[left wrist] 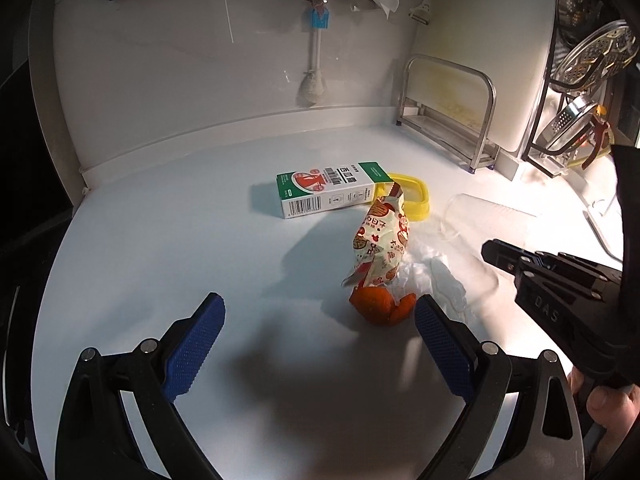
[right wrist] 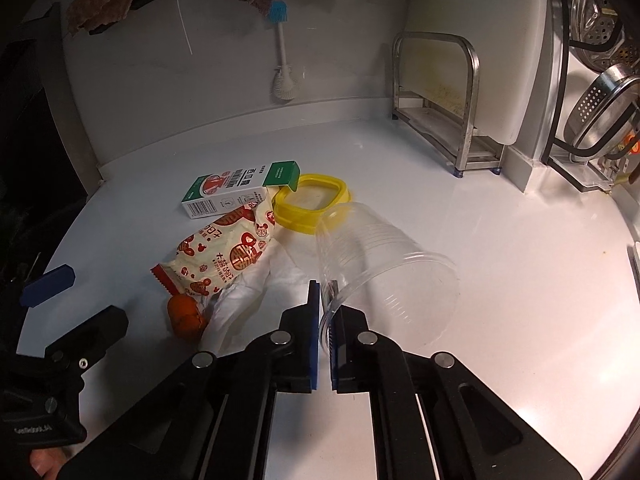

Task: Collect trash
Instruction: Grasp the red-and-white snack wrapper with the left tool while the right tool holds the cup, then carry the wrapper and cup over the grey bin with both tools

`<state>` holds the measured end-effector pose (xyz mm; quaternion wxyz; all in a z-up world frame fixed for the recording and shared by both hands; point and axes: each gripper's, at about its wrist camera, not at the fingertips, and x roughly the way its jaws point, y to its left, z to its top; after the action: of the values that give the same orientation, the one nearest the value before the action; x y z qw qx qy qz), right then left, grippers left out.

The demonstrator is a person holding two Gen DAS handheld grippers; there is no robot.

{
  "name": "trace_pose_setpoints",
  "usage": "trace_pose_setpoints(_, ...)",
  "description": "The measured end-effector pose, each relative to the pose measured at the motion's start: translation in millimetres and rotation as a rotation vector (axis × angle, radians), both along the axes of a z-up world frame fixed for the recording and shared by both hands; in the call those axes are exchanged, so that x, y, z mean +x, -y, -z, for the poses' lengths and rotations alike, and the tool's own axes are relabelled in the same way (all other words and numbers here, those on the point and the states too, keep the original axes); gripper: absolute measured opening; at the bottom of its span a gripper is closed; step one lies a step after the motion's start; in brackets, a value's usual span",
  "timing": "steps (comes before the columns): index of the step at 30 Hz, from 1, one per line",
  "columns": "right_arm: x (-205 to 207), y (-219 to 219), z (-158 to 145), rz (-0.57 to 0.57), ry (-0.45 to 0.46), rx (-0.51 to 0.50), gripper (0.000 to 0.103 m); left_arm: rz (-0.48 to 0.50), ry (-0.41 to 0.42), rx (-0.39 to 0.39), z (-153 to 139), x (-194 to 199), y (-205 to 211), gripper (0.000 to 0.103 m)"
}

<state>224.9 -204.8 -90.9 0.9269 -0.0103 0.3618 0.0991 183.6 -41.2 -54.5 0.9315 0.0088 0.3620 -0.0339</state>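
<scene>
Trash lies clustered on the white countertop (left wrist: pixel 160 240): a green-and-white carton (left wrist: pixel 320 192), a yellow plastic lid (right wrist: pixel 312 204), a red-printed snack wrapper (right wrist: pixel 224 256), crumpled white tissue (right wrist: pixel 248 292) and orange peel (left wrist: pixel 378 304). The left gripper (left wrist: pixel 320 320) is spread wide near the peel. The right gripper (right wrist: pixel 326 308) pinches the rim of a clear plastic cup (right wrist: pixel 384 264) lying tipped on its side.

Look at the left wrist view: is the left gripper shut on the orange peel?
No. The left gripper stands wide open, and the orange peel lies on the counter near its right finger, ungripped.
</scene>
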Motion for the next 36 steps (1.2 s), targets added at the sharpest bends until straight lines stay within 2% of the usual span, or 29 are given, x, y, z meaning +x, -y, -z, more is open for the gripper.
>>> trace_pose_setpoints(3,-15.1,9.8,-7.0,0.021,0.025,0.003,0.004,0.004,0.014,0.003,-2.7,11.6,6.4,0.094)
trace_pose_setpoints(7,-34.0,23.0,-14.3,0.046,0.055,0.003,0.004,0.017,-0.009,-0.01,0.5,35.4,14.7,0.094)
trace_pose_setpoints(11,-44.1,34.8,-17.3,0.061,0.06,0.021,0.004,0.017,-0.027,0.01,6.8,59.6,22.5,0.094)
trace_pose_setpoints(16,-45.3,39.4,-19.4,0.067,0.065,0.039,0.004,0.027,-0.11,0.019,24.2,82.0,29.8,0.094)
trace_pose_setpoints(19,-44.6,38.3,-18.5,0.06,0.061,0.039,0.004,0.024,-0.126,0.042,31.2,87.1,32.8,0.093)
trace_pose_setpoints(21,-44.3,37.4,-18.0,0.058,0.059,0.039,0.004,0.026,-0.135,0.045,33.7,90.4,33.0,0.088)
trace_pose_setpoints(23,-44.2,37.0,-17.5,0.056,0.057,0.039,0.004,0.03,-0.151,0.035,35.8,93.7,32.6,0.074)
trace_pose_setpoints(24,-44.0,36.8,-17.3,0.055,0.056,0.039,0.004,0.031,-0.155,0.031,36.8,94.7,32.2,0.071)
trace_pose_setpoints(28,-42.6,36.4,-15.2,0.055,0.051,0.039,0.004,0.054,-0.168,0.011,38.4,94.9,32.0,0.047)
trace_pose_setpoints(36,-45.5,34.6,-13.3,0.056,0.05,0.036,0.004,0.058,-0.106,-0.017,22.6,81.2,25.5,0.042)
